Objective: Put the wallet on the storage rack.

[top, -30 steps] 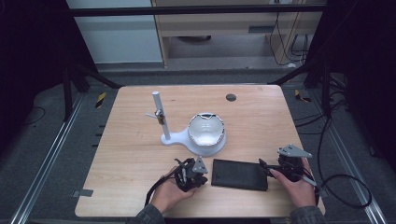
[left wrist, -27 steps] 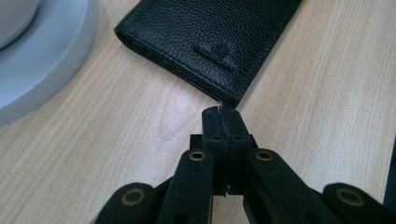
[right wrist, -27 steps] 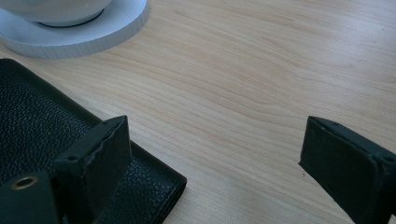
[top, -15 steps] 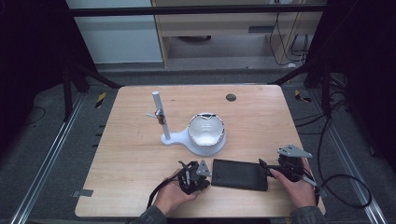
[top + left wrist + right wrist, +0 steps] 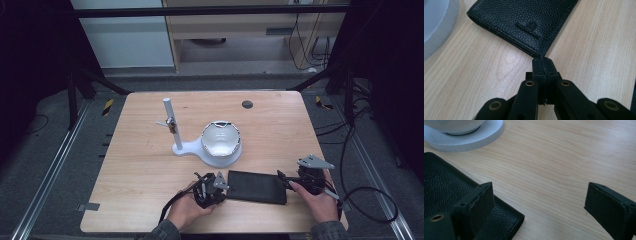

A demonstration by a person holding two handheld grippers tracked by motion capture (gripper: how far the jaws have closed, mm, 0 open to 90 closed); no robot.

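Jaws of our left gripper (image 5: 543, 65) sit clenched at the flat black grained-leather wallet's (image 5: 524, 22) corner; our right gripper (image 5: 539, 202) gapes released beside it

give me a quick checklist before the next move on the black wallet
1. Wallet lies flat and closed on the table: ok.
2. Left gripper is shut with its tip at the wallet's corner, nothing between the jaws: ok.
3. Right gripper is open at the wallet's other end, one jaw over the leather, not clamped: ok.
4. Whether the left tip touches the wallet's edge: cannot tell.
5. White stand with its bowl sits apart from the wallet, behind it: ok.
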